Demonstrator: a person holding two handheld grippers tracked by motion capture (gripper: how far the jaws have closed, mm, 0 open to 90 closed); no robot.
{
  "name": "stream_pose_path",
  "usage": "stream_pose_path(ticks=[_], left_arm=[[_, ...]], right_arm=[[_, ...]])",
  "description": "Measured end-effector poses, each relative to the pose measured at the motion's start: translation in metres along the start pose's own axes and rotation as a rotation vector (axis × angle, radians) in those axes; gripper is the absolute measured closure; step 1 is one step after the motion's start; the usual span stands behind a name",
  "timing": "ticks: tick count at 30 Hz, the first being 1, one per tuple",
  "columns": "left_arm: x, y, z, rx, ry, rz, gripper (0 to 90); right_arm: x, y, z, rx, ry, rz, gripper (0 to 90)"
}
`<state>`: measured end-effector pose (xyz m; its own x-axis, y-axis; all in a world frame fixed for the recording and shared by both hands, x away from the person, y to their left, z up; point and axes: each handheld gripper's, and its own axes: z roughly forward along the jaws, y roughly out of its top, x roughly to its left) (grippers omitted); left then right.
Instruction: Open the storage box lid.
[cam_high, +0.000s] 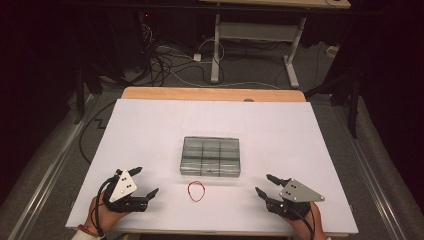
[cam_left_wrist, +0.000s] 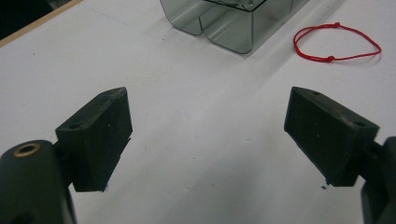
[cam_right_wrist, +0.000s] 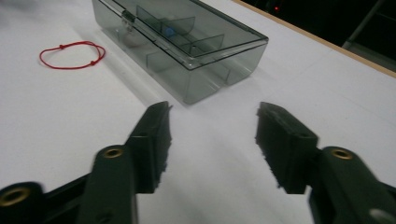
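Two black grippers rest low on a white worktop, a red string loop and a smoky plastic box ahead of them.

Left gripper (cam_high: 148, 181) at the lower left of the high view has its blocky matte jaws spread wide with nothing between them; right gripper (cam_high: 264, 183) at the lower right is also released, jaws parted and empty. Red string loop (cam_high: 196, 191), thin, knotted and roughly oval, lies flat in the lower centre between them, just below the box (cam_high: 210, 156). That box is translucent grey, rectangular, lidded and divided into compartments; its contents are hard to make out. Worktop (cam_high: 150, 125) is smooth and matte.
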<state>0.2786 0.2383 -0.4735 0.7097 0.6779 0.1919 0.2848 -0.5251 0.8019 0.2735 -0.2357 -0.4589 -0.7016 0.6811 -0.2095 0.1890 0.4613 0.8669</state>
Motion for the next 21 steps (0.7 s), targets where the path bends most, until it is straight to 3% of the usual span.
stream_pose_path(ticks=[3, 4, 5, 6, 7, 8, 9, 10, 11, 15, 16, 21], left_arm=[[0.001, -0.001, 0.001, 0.006, -0.016, -0.017, 14.6], [0.001, -0.001, 0.001, 0.011, -0.023, -0.024, 15.8], [0.001, 0.000, 0.002, 0.017, -0.032, -0.038, 15.8], [0.001, 0.001, 0.004, 0.022, -0.045, -0.046, 17.5], [0.000, 0.003, 0.006, 0.025, -0.065, -0.051, 17.5], [0.000, 0.005, 0.008, 0.028, -0.082, -0.055, 22.4], [-0.001, 0.008, 0.011, 0.036, -0.084, -0.052, 22.4], [-0.001, 0.011, 0.014, 0.036, -0.094, -0.057, 23.9], [0.001, 0.018, 0.022, 0.033, -0.135, -0.074, 27.1], [0.006, 0.030, 0.036, 0.031, -0.182, -0.109, 30.7], [0.007, 0.036, 0.045, 0.021, -0.199, -0.125, 30.7], [0.006, 0.047, 0.059, 0.018, -0.236, -0.123, 33.0]], right_arm=[[0.001, 0.002, 0.004, 0.016, 0.017, -0.007, 58.3], [0.000, 0.004, 0.009, 0.025, 0.030, 0.003, 67.4], [0.000, 0.004, 0.009, 0.025, 0.030, 0.003, 67.4], [0.004, 0.009, 0.015, 0.034, 0.051, -0.007, 75.5], [0.004, 0.009, 0.015, 0.034, 0.051, -0.007, 75.5], [0.010, 0.015, 0.024, 0.050, 0.074, -0.044, 81.1], [0.010, 0.015, 0.024, 0.050, 0.074, -0.044, 81.1], [0.016, 0.023, 0.032, 0.058, 0.094, -0.075, 86.8], [0.017, 0.026, 0.037, 0.056, 0.112, -0.075, 89.5], [0.025, 0.035, 0.055, 0.073, 0.147, -0.074, 89.8], [0.033, 0.040, 0.068, 0.092, 0.166, -0.100, 89.8], [0.047, 0.049, 0.093, 0.123, 0.170, -0.139, 89.9]])
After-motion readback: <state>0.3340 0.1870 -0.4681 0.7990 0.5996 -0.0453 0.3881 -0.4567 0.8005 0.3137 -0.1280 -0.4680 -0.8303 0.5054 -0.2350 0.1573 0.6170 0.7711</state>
